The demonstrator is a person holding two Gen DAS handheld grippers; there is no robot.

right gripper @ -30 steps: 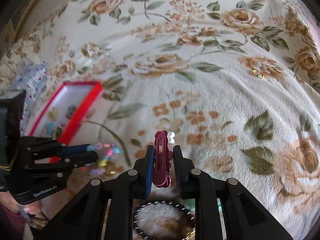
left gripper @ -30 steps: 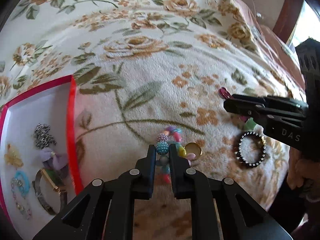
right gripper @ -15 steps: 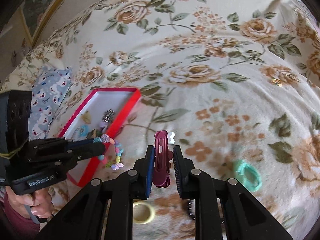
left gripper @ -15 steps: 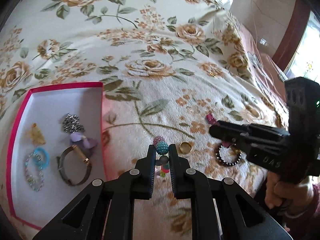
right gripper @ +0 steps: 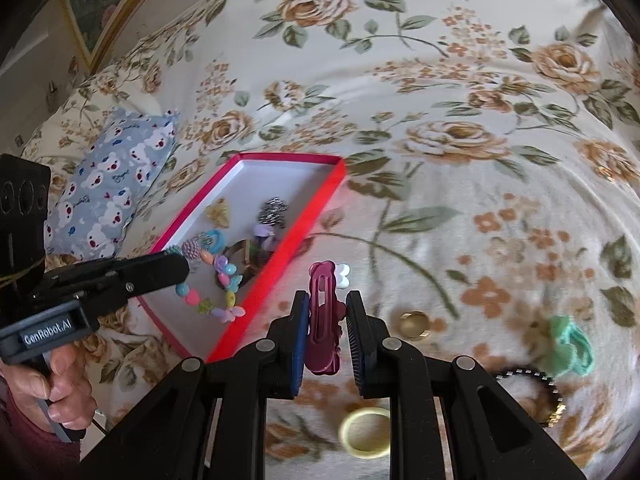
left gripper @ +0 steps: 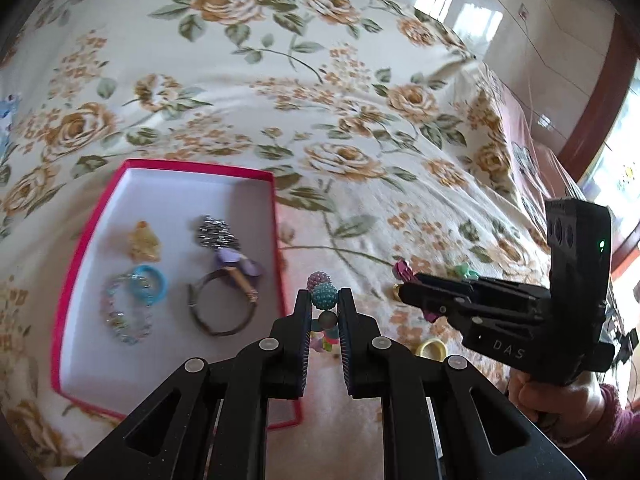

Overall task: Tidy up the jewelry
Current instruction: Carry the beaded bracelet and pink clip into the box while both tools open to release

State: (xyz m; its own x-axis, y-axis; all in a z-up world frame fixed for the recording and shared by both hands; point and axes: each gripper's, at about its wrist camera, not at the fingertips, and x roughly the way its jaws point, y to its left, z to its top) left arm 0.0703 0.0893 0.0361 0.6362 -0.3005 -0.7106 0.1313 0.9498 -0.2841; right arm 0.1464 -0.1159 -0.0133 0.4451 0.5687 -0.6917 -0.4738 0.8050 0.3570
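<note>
My left gripper (left gripper: 324, 298) is shut on a colourful beaded bracelet (left gripper: 323, 295), held in the air just right of the red-rimmed white box (left gripper: 274, 216). From the right wrist view the bracelet (right gripper: 224, 280) dangles over the box (right gripper: 320, 200) from the left gripper (right gripper: 178, 266). My right gripper (right gripper: 327, 300) is shut on a magenta hair clip (right gripper: 322, 320), above the floral bedspread to the right of the box. The left wrist view shows that gripper (left gripper: 404, 280) too, with the clip (left gripper: 402, 270) at its tip.
Inside the box lie a brown bangle (left gripper: 222, 306), a blue ring (left gripper: 148, 286), a clear bead bracelet (left gripper: 124, 316), a yellow piece (left gripper: 144, 242) and a silver piece (left gripper: 216, 232). On the bedspread lie a gold ring (right gripper: 414, 324), a yellow ring (right gripper: 366, 432), a green scrunchie (right gripper: 570, 344) and a black bead bracelet (right gripper: 540, 392). A blue pillow (right gripper: 108, 184) lies left.
Both grippers rose from the bedspread and moved left toward the box, each keeping its hold. The box has come further into both views.
</note>
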